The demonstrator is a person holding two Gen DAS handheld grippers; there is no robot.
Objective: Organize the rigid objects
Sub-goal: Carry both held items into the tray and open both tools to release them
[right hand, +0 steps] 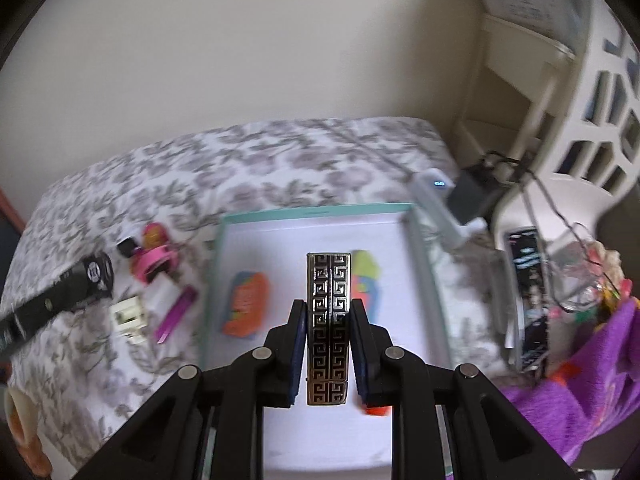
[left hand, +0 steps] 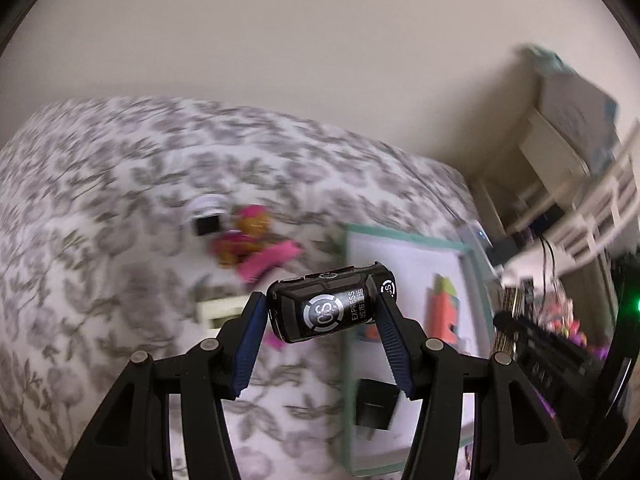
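— How many tongs were in use, and what did each hold?
— Two. The left tongs gripped one black toy car above the floral bed; the right tongs were clamped on one key-patterned metal case over the teal-rimmed tray.
— And in the tray?
— Two colourful blocks — one orange block, one yellow-green block.

Two grippers show, one per view. The left gripper clamps one black toy van; the right gripper clamps one patterned metal bar. One teal-rimmed tray holds two colourful blocks: an orange one at nine o'clock, a yellow-green one at two.
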